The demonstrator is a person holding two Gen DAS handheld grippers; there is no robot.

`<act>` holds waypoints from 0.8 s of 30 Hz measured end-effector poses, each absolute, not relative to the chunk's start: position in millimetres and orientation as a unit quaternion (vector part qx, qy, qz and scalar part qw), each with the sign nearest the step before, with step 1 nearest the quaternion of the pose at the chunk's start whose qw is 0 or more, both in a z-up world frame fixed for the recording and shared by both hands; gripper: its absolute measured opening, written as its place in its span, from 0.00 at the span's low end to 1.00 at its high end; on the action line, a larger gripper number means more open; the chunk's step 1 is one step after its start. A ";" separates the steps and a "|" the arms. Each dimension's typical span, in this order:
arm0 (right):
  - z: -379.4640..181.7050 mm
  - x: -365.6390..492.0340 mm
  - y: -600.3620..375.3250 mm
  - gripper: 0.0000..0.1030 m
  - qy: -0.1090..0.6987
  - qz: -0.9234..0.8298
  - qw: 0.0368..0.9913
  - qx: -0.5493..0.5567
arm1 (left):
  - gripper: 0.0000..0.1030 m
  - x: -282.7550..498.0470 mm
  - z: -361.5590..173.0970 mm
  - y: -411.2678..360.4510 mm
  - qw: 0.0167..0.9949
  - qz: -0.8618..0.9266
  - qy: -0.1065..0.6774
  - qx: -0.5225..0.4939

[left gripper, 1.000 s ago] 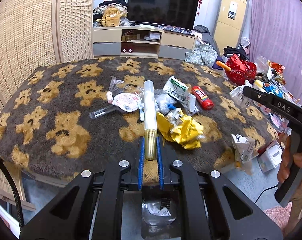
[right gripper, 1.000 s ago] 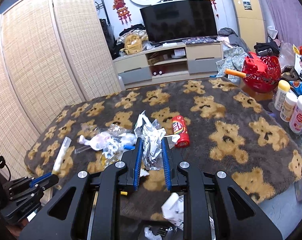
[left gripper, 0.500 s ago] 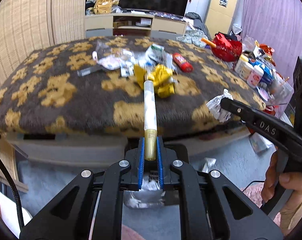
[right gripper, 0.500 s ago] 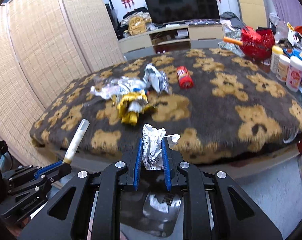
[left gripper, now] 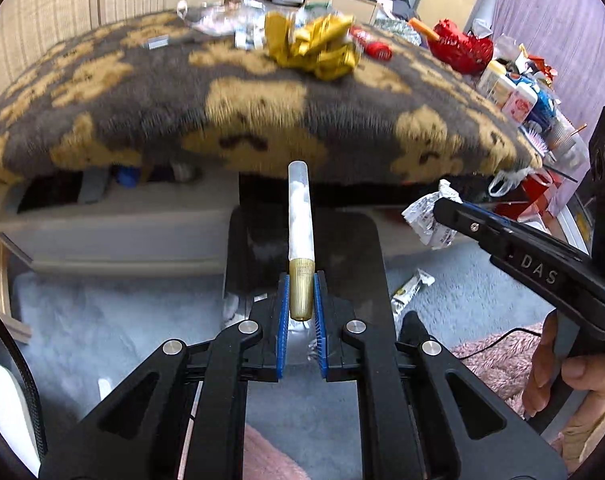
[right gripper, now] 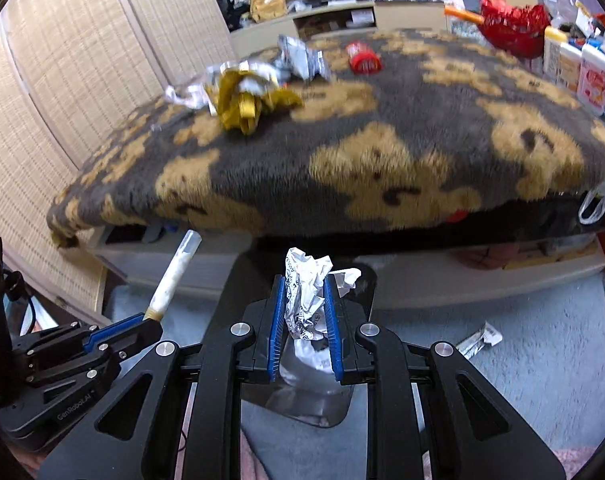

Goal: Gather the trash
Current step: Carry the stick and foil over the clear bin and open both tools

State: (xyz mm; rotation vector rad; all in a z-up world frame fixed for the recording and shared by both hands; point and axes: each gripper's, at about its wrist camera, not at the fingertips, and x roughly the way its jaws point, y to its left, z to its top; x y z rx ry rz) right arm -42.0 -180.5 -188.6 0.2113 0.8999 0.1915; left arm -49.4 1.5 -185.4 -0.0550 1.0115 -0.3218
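Clear tube [left gripper: 300, 216] with gold cap, upright, near centre; crumpled silver wrapper [right gripper: 306, 296] upright, near centre; both off the floor.

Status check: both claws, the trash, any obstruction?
Left claw shut on tube. Right claw shut on crumpled wrapper. Both above black bin. Nothing blocking.

Both grippers sit below & in front of the table edge, over the black trash bin [right gripper: 302, 404] on the floor. Left gripper [left gripper: 301, 300] holds the white plastic tube w/ gold cap [left gripper: 300, 232], tube pointing fwd toward the brown bear-print fleece blanket [left gripper: 254, 92]. Right gripper [right gripper: 302, 312], to its right, holds the crumpled silver foil wrapper [right gripper: 304, 300]. Crumpled yellow wrapper [left gripper: 314, 48] lies on blanket, red tube-shaped can [right gripper: 364, 58] behind-right of it. Small wrapper [right gripper: 478, 338] on floor, right of bin.
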 end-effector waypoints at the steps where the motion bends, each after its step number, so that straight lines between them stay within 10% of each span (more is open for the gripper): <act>1: -194.3 -40.8 -179.5 0.20 0.440 0.094 0.887 0.102 | 0.10 -49.4 -189.1 0.8 0.860 -0.154 0.485 -0.026; 14: -236.0 -22.1 -168.4 0.24 0.495 0.105 0.855 0.114 | 0.10 -33.1 -232.7 -2.9 0.832 -0.164 0.529 -0.035; 21: -238.7 -17.8 -170.1 0.43 0.497 0.096 0.854 0.119 | 0.27 -27.2 -235.1 -0.1 0.832 -0.156 0.530 -0.037; 24: -233.4 -16.4 -176.4 0.68 0.489 0.082 0.860 0.121 | 0.41 -24.8 -228.5 6.7 0.839 -0.147 0.523 -0.039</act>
